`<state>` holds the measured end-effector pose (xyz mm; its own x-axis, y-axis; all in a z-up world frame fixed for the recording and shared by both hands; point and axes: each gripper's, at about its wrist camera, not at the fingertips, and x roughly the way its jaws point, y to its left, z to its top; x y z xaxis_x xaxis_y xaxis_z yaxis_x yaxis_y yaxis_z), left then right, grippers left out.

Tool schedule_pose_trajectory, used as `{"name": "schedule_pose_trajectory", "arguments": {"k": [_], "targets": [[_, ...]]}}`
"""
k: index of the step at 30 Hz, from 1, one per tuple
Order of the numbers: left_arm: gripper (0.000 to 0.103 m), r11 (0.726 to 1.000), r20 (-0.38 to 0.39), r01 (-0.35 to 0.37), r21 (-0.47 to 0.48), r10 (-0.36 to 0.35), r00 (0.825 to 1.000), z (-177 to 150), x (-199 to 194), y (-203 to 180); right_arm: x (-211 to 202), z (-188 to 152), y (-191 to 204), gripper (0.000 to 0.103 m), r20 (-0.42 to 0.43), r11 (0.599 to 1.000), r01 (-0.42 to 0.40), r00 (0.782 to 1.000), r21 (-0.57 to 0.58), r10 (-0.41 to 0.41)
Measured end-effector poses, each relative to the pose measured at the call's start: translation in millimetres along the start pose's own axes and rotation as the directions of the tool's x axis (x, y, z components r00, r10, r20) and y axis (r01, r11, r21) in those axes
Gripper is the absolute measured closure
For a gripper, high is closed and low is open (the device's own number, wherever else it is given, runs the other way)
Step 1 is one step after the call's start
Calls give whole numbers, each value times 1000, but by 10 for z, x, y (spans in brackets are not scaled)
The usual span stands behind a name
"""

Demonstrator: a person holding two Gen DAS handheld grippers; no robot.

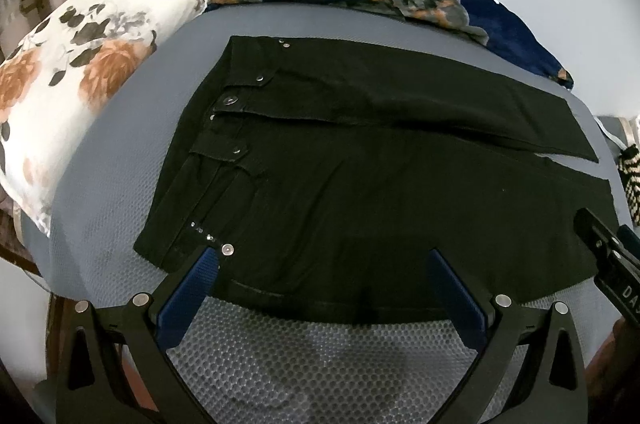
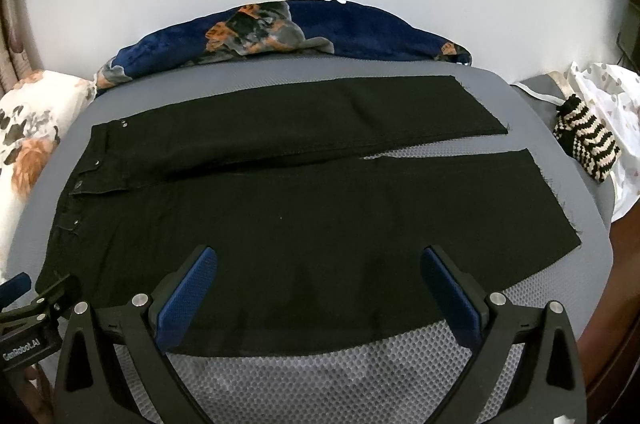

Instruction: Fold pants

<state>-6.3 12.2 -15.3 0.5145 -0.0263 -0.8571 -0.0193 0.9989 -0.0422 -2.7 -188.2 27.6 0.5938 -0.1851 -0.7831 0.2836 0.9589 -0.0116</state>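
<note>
Black pants (image 1: 360,184) lie spread flat on a grey mesh mat (image 1: 300,364), waist to the left, both legs running right. In the right wrist view the pants (image 2: 300,216) show two separate legs with frayed hems at the right. My left gripper (image 1: 322,260) stands open over the near edge by the waist, blue pads apart, nothing between them. My right gripper (image 2: 318,256) is open too, hovering over the near leg's front edge. Each gripper shows at the other view's edge.
A white floral pillow (image 1: 68,84) lies left of the mat. A navy floral blanket (image 2: 280,32) is bunched along the far edge against a pale wall. A striped knit item (image 2: 586,140) and a white spotted bag (image 2: 612,96) sit at the right.
</note>
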Motion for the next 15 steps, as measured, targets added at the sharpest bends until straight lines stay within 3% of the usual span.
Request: {"name": "schedule_pose_trajectory", "arguments": {"k": [15], "targets": [[0,1000,82,30,7,-31,996,55,-162,-36,-33,6,38,2,47,999,22,999,-31,-20]]}}
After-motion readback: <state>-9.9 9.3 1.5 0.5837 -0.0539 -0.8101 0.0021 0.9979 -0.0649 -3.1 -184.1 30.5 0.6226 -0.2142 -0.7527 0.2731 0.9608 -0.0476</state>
